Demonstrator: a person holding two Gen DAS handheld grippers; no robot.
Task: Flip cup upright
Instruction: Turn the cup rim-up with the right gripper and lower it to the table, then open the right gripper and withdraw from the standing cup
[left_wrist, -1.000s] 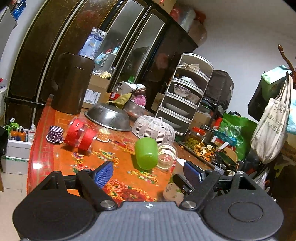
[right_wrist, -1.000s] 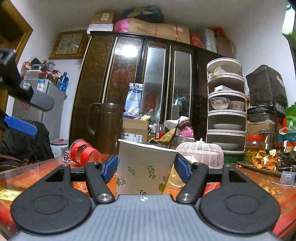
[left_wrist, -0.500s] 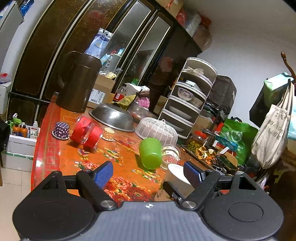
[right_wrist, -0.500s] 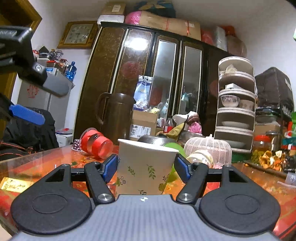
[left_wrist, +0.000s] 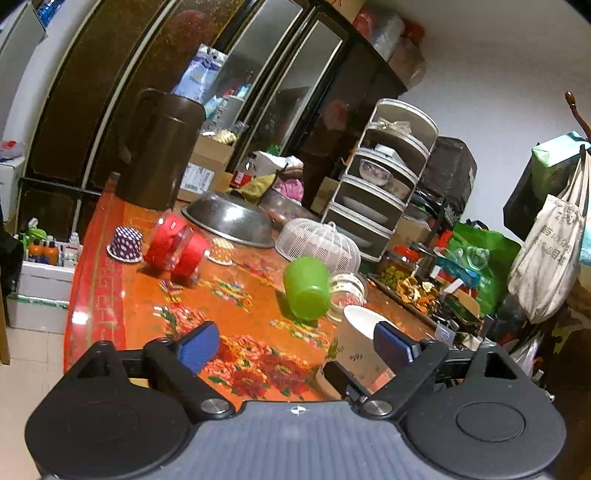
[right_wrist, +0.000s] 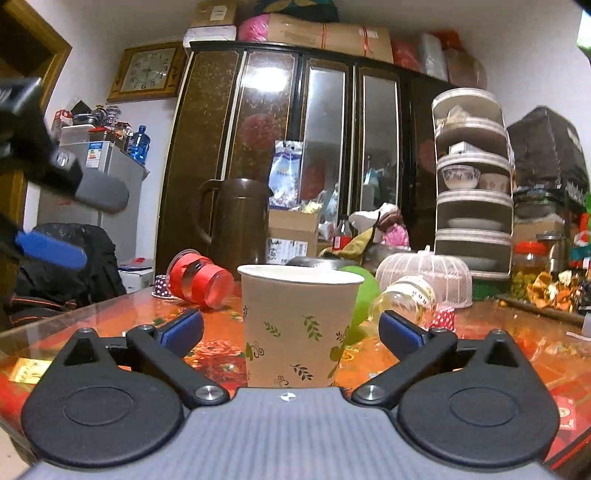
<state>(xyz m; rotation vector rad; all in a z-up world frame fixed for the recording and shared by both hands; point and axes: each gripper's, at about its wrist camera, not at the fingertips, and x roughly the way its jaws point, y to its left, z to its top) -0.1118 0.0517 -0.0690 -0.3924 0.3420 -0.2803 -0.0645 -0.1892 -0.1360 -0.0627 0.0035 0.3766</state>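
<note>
Paper cup (right_wrist: 298, 325) upright on the table (right_wrist: 480, 343), between the spread right tool (right_wrist: 291, 328) fingers, untouched, left tool (left_wrist: 295, 345) spread wide too

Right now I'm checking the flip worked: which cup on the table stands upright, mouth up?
The leaf-printed paper cup, standing between the right gripper's open fingers. The green cup lies on its side.

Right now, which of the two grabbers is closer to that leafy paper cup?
Right. The right gripper has its open fingers on both sides of the upright paper cup, not touching it. The left gripper hangs open above the table, up and to the cup's left.
</note>
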